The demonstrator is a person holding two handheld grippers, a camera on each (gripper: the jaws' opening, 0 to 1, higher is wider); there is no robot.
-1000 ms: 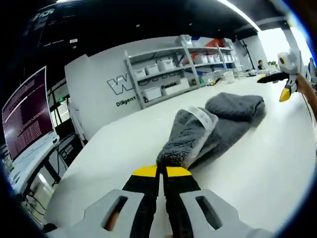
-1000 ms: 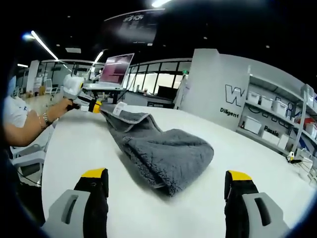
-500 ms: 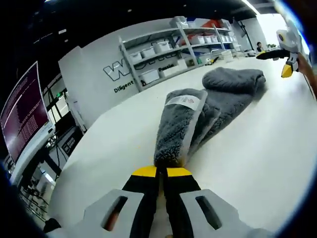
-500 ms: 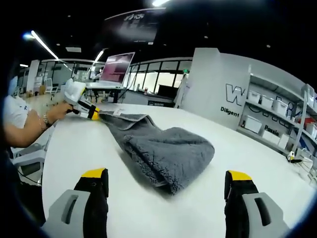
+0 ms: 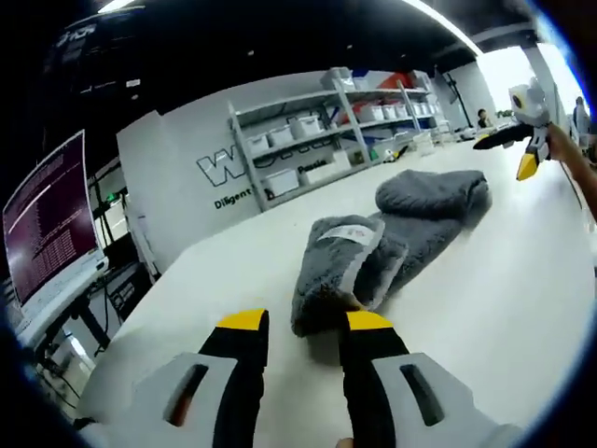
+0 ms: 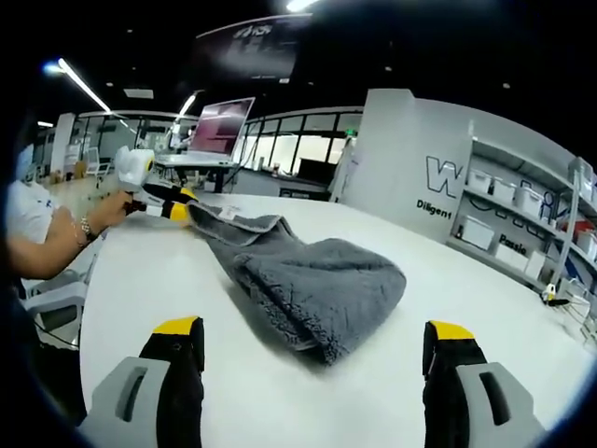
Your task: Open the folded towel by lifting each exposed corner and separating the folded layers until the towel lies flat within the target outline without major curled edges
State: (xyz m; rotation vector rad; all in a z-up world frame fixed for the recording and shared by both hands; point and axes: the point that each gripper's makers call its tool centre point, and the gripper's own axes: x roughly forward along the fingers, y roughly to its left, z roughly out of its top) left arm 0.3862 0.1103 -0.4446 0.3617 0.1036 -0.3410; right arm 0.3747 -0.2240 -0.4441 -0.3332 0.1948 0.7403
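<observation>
A grey fluffy towel (image 5: 373, 257) lies bunched and folded along the white table (image 5: 485, 308), a white label (image 5: 347, 232) on its top layer. My left gripper (image 5: 306, 322) is open, its yellow-tipped jaws on either side of the towel's near end with nothing clamped. In the right gripper view the same towel (image 6: 312, 280) stretches away from me, its thick folded end nearest. My right gripper (image 6: 313, 329) stands wide open just short of that end. The left gripper (image 6: 166, 201) sits at the towel's far end in a hand. The right gripper (image 5: 524, 131) shows beyond the towel.
Metal shelves with white bins (image 5: 317, 149) line the wall past the table. A monitor (image 5: 47, 229) stands off the table's left edge. A person's arm (image 6: 56, 233) reaches in at the table's left side, and a laptop (image 6: 216, 126) stands behind.
My left gripper has opened and let go of the towel's end, which now rests on the table between its jaws. The right gripper has stayed open in place.
</observation>
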